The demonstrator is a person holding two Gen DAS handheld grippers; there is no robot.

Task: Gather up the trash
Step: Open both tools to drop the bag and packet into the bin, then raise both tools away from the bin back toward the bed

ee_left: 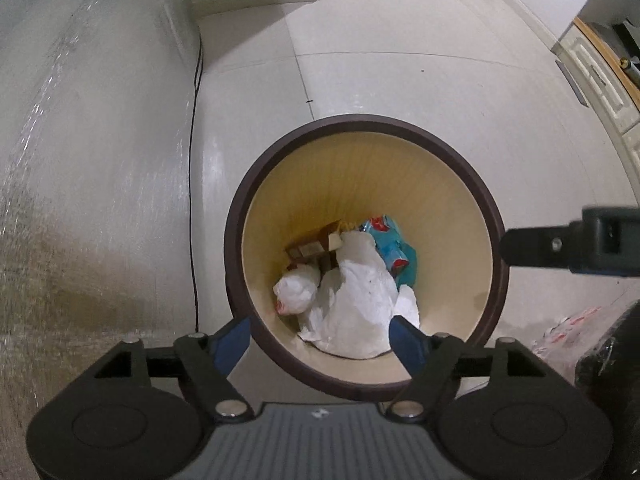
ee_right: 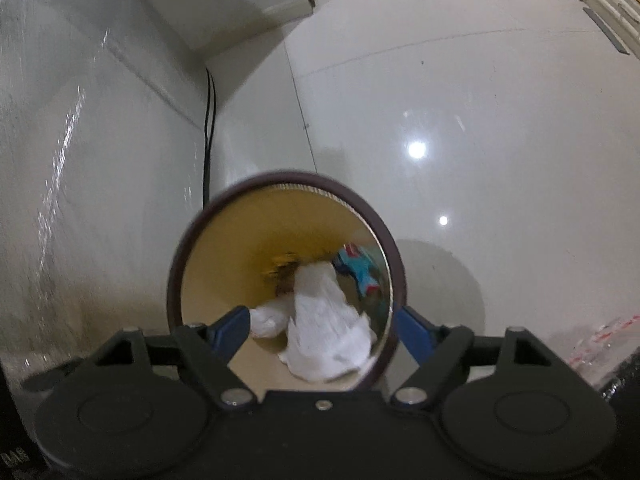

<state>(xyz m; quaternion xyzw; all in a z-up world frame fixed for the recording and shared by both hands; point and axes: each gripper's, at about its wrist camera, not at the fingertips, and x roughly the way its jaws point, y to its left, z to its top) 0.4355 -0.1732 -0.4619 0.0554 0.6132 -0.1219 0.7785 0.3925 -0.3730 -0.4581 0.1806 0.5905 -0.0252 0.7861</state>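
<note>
Both the left gripper (ee_left: 322, 344) and right gripper (ee_right: 322, 332) are hanging, jaws apart and empty, directly above the trash bin (ee_left: 240, 216), which is already holding white crumpled trash (ee_left: 352, 304).

The round trash bin with a dark brown rim and pale yellow inner wall (ee_left: 366, 128) stands open at the top, its mouth unobstructed above the crumpled white plastic bags (ee_left: 352, 304), brown carton (ee_left: 314, 246) and blue wrapper (ee_left: 390, 246) lying at the bottom. The glossy white tiled floor (ee_left: 400, 80) beyond and to the right is bare. Close on the left, a pale wall (ee_left: 80, 160) and a thin black cable (ee_left: 194, 200) narrow the passage.
</note>
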